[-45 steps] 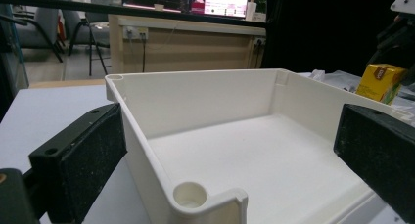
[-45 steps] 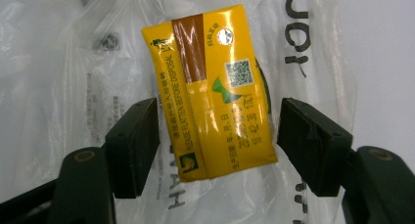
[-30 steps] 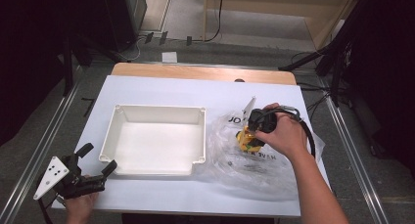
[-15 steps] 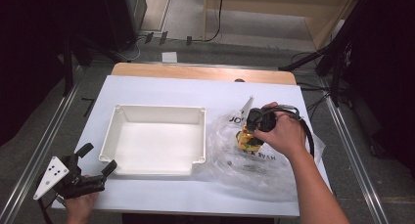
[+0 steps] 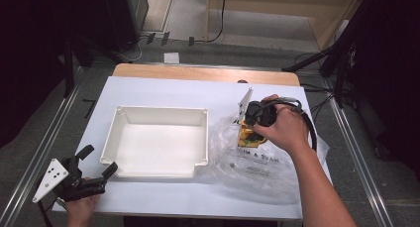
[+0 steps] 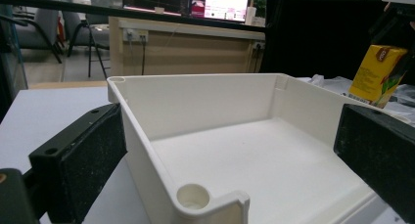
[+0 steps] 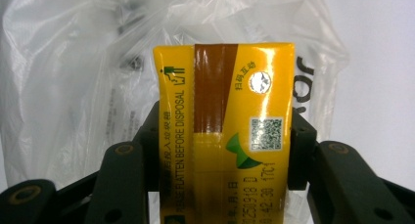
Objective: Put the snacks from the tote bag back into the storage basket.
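Observation:
My right gripper (image 7: pixel 225 153) is shut on a yellow drink carton (image 7: pixel 225 111), its jaws pressing the carton's two sides. In the high view the right gripper (image 5: pixel 251 130) holds the carton (image 5: pixel 250 138) just above a crumpled clear plastic bag (image 5: pixel 257 167) at the table's right. The carton (image 6: pixel 377 75) hangs tilted in the left gripper view, beyond the tray's far corner. A white rectangular tray (image 5: pixel 158 111) sits mid-table with nothing in it. My left gripper (image 5: pixel 99 159) rests open at the tray's near left corner, and its jaws straddle that corner of the tray (image 6: pixel 195 79) without touching it.
The white tabletop (image 5: pixel 163 90) has a wooden strip (image 5: pixel 208 73) along its far edge. Metal rails (image 5: pixel 44 152) run down both sides of the table. Cables and dark stands are on the floor behind. The bag (image 7: pixel 73 62) is printed with lettering.
My right hand has risen a little with the carton, lifting it off the plastic bag. The left gripper has stayed where it was.

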{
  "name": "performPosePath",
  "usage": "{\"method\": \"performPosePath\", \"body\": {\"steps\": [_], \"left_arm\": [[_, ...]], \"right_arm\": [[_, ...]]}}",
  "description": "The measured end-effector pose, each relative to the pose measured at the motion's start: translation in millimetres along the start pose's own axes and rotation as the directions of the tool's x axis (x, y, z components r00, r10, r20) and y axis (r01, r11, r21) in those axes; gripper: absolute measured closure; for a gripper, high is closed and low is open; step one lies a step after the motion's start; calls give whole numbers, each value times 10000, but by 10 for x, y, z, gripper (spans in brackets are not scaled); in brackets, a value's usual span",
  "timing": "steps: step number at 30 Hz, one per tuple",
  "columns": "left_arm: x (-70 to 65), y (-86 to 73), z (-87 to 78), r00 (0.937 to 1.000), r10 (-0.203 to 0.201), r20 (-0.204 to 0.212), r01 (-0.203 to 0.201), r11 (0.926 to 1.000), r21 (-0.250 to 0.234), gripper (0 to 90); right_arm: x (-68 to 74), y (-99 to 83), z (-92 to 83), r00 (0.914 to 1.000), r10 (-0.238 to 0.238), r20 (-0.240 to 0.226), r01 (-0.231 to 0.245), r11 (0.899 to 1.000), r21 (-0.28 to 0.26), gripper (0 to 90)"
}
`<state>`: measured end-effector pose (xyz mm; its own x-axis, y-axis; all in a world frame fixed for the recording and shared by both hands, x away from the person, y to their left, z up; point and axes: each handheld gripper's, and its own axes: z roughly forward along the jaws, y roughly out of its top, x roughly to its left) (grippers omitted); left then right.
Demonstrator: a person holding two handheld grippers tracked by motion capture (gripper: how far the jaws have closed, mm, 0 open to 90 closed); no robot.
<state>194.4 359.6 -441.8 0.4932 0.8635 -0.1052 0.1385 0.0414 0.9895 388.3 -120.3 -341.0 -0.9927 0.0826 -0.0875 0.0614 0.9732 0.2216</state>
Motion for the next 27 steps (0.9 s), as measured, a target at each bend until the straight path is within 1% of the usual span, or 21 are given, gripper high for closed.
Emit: {"method": "performPosePath", "body": {"steps": [1,2,3,4,6,7,9,10,13,14,15,16,20,21,22,23,24,25,27], "left_arm": [[0,0,-1,10000,0,8,0,10000,-2,0],[1,0,-1,10000,5,15,-5,10000,-1,0],[1,0,-1,10000,-5,14,5,10000,-9,0],[1,0,-1,10000,-25,13,25,10000,-23,0],[2,0,-1,10000,-33,9,33,10000,-26,0],[2,0,-1,10000,-35,15,35,10000,-31,0],[2,0,-2,10000,-33,21,33,10000,-33,0],[3,0,-1,10000,-47,20,47,10000,-44,0],[2,1,0,10000,-39,13,39,10000,-31,0],[1,1,0,10000,-31,16,31,10000,-32,0],[1,1,0,10000,-29,22,29,10000,-36,0],[1,1,0,10000,-32,21,32,10000,-34,0],[2,1,0,10000,-40,17,40,10000,-39,0],[1,1,1,10000,-36,13,36,10000,-35,0],[1,1,1,10000,-27,13,27,10000,-31,0],[0,1,1,10000,-23,12,23,10000,-31,0],[1,2,2,10000,-3,13,3,10000,-18,0],[0,2,3,10000,6,10,-6,10000,-15,0],[0,2,3,10000,3,11,-3,10000,-20,0]], "right_arm": [[9,10,-21,9999,145,-25,-145,9999,42,521],[5,21,-36,9999,126,-17,-126,9999,5,521],[-6,32,-42,10000,8,10,-8,9999,-123,521],[1,46,-62,9999,101,-25,-101,9999,18,521],[-8,74,-82,10000,-79,36,79,10000,5,521],[-1,85,-98,10000,3,10,-3,10000,77,521],[-4,96,-111,10000,-15,8,15,10000,46,521],[-16,118,-142,9998,-177,101,177,9998,-43,521],[-9,138,-183,9999,-64,110,64,10000,-36,521],[-17,148,-194,9998,-202,96,202,9998,-53,521],[-12,155,-208,9998,-151,129,151,9999,-16,520],[-20,162,-214,9996,-252,151,253,9996,-87,521],[-16,187,-269,9997,-195,143,195,9998,-30,520],[-24,193,-276,9994,-293,204,296,9995,-120,521],[-19,199,-284,9995,-235,203,237,9996,-119,521],[-27,208,-286,9992,-341,206,344,9993,-163,521],[-21,215,-290,9994,-295,162,297,9995,-126,521],[-28,226,-290,9991,-394,184,397,9991,-152,521],[-28,250,-296,9990,-407,162,409,9991,-125,521]]}}
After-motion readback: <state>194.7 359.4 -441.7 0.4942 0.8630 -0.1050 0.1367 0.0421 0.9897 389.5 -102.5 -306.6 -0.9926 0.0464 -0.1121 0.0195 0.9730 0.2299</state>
